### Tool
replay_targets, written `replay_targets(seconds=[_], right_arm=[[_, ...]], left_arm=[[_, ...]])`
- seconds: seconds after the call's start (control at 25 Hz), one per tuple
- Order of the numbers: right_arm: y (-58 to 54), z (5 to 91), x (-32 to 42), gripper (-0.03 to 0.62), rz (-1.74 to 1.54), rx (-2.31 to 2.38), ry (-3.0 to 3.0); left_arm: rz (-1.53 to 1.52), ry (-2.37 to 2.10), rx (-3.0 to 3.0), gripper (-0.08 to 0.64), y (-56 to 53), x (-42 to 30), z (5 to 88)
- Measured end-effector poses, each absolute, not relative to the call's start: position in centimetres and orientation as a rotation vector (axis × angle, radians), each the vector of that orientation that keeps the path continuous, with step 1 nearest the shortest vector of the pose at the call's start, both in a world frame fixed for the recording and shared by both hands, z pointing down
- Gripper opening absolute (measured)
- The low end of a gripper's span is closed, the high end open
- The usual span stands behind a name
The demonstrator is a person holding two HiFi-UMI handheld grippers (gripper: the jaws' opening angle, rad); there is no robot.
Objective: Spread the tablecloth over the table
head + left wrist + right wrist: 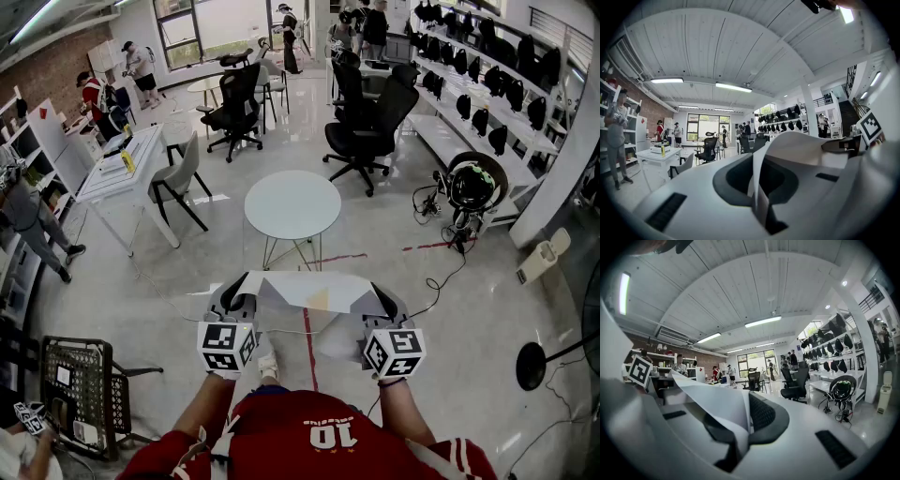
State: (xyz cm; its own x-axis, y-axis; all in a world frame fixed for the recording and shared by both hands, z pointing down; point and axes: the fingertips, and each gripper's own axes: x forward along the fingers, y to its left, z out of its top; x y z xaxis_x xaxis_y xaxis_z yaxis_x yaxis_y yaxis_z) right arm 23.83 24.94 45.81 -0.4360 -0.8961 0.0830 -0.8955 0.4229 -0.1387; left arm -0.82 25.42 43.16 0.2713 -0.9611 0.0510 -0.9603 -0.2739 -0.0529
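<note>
A white tablecloth (305,291) hangs stretched between my two grippers, held at chest height above the floor. My left gripper (240,285) is shut on its left corner, and the cloth (797,150) runs off to the right from between those jaws. My right gripper (377,295) is shut on the right corner, with the cloth (712,404) running left. Both grippers point level toward a small round white table (292,204) that stands on thin metal legs a short way ahead.
Black office chairs (367,127) stand beyond the round table, and a white desk (122,167) with a grey chair at left. A wire basket cart (82,394) sits at lower left. A helmet (476,186) and cables lie at right. Several people stand around the room.
</note>
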Motion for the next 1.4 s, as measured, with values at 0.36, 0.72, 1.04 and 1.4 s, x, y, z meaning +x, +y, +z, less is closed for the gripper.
replay_targets(seconds=[0.36,0.72,1.04,1.4], right_arm=[[25.6,46.2,23.2,0.017,-0.256,-1.67,2.649],[26.2,46.3,23.4,0.017,-0.249,-1.674,2.647],[25.8,46.0,23.5,0.017,-0.244,-1.668,2.641],[24.9,45.9,23.2,0.017,-0.246,-1.66,2.651]], left_arm=[[-0.075,1.883,-2.516,0.011,26.0,-1.4,43.1],[-0.077,1.874,-2.519,0.011,26.2,-1.2,43.0],[-0.072,1.869,-2.537,0.011,25.9,-1.1,43.1],[-0.061,1.866,-2.534,0.011,25.0,-1.3,42.8]])
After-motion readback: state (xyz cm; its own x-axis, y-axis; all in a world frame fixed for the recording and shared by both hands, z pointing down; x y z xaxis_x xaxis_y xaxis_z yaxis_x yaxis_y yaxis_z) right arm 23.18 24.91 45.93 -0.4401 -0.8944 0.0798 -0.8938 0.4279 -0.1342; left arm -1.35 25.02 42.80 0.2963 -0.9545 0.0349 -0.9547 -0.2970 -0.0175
